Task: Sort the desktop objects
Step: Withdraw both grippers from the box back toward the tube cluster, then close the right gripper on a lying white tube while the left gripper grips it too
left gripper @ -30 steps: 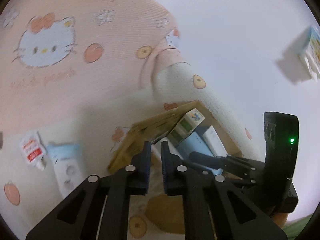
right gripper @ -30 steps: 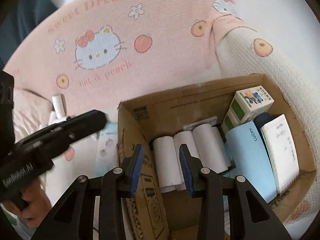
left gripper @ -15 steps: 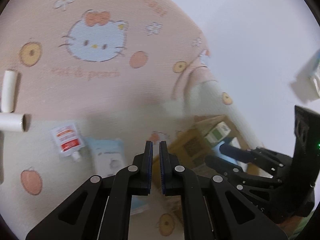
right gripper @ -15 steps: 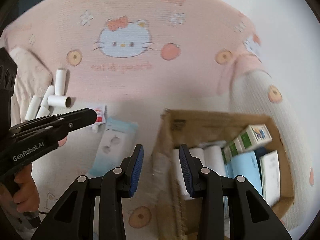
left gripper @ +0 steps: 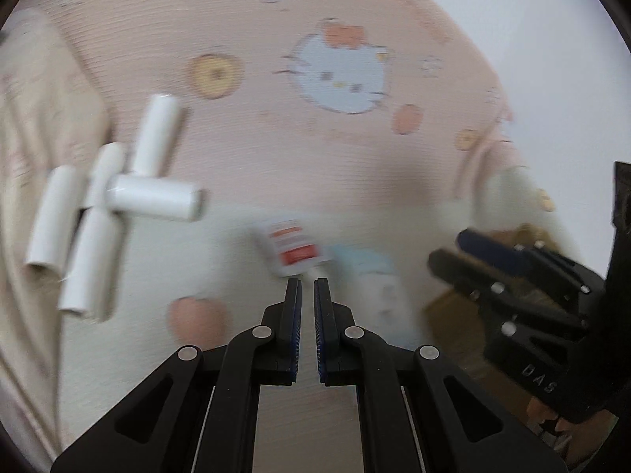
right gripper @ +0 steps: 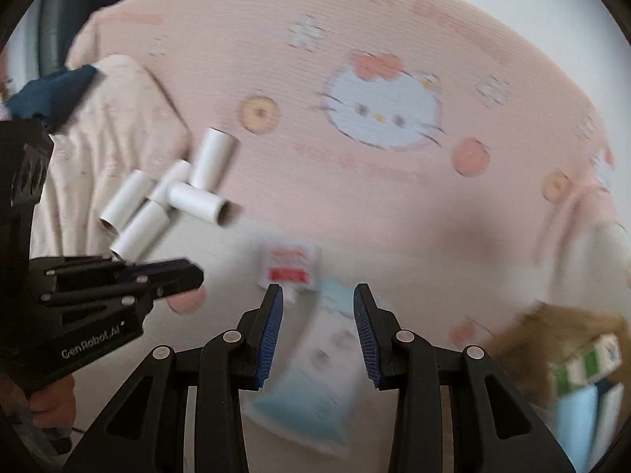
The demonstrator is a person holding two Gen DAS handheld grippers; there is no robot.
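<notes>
While the white paper tubes [right gripper: 169, 197] lie heaped at the left of the pink cartoon-cat blanket [left gripper: 355, 165], both grippers point down at the red-and-white sachet [right gripper: 288, 268] and pale blue flat packet [right gripper: 315, 362] between heap and brown cardboard box [right gripper: 552, 335], probably the next picks. The left gripper [left gripper: 307, 291] is nearly closed and empty; the right gripper [right gripper: 317, 299] is partly open, empty, straddling the packet from above. Only the right view shows the box contents and packet whole.

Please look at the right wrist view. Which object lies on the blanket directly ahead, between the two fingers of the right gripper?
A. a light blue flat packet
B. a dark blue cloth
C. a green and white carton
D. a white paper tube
A: the light blue flat packet lies on the blanket between the fingers of the right gripper, which are apart and not touching it.
</notes>
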